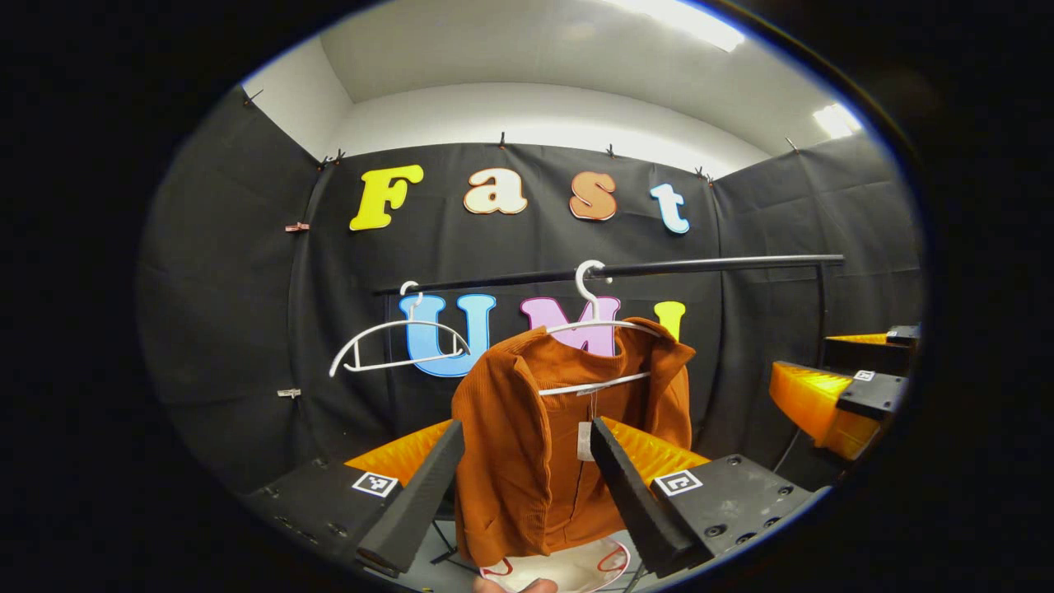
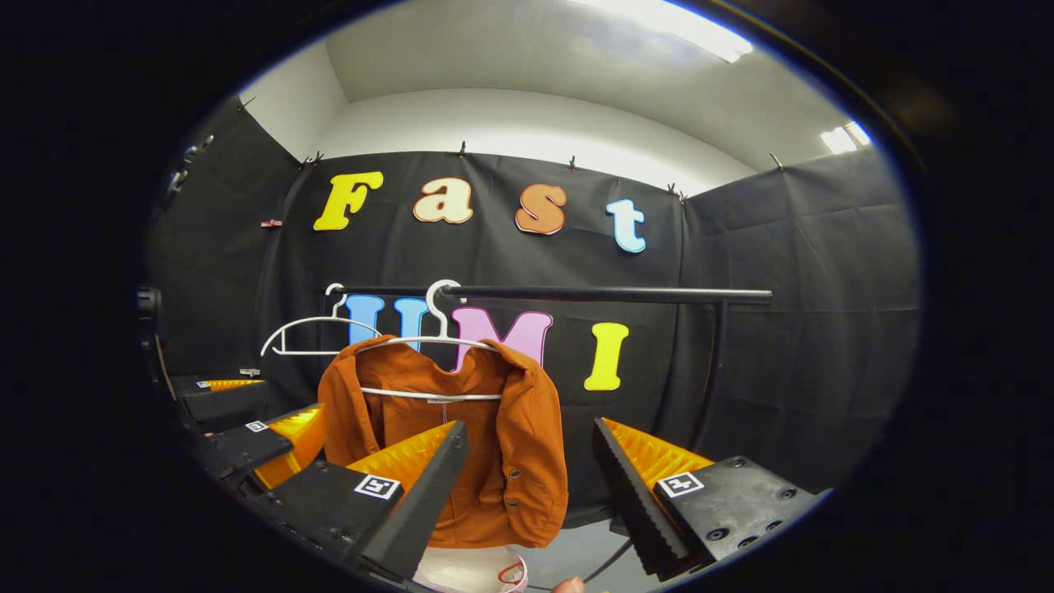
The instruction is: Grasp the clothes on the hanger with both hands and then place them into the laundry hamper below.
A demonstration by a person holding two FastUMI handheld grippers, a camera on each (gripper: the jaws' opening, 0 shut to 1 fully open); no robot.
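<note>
Nothing done yet — rust-orange ribbed jacket hangs on its white plastic hanger, both tongs, left and right, wide open and empty — grab and white hamper drop remain.

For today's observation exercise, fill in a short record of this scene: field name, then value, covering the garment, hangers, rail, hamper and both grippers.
garment: orange jacket, hanging on a white hanger
spare hanger: empty hanger, same rail, to the jacket's left in both views
rail: dark bar before the black cloth wall
hamper: white hamper rim below the jacket
left gripper: open, jacket between and beyond its fingers, not gripped
right gripper: open, jacket ahead, not gripped
task stage: jacket not yet grasped
</note>
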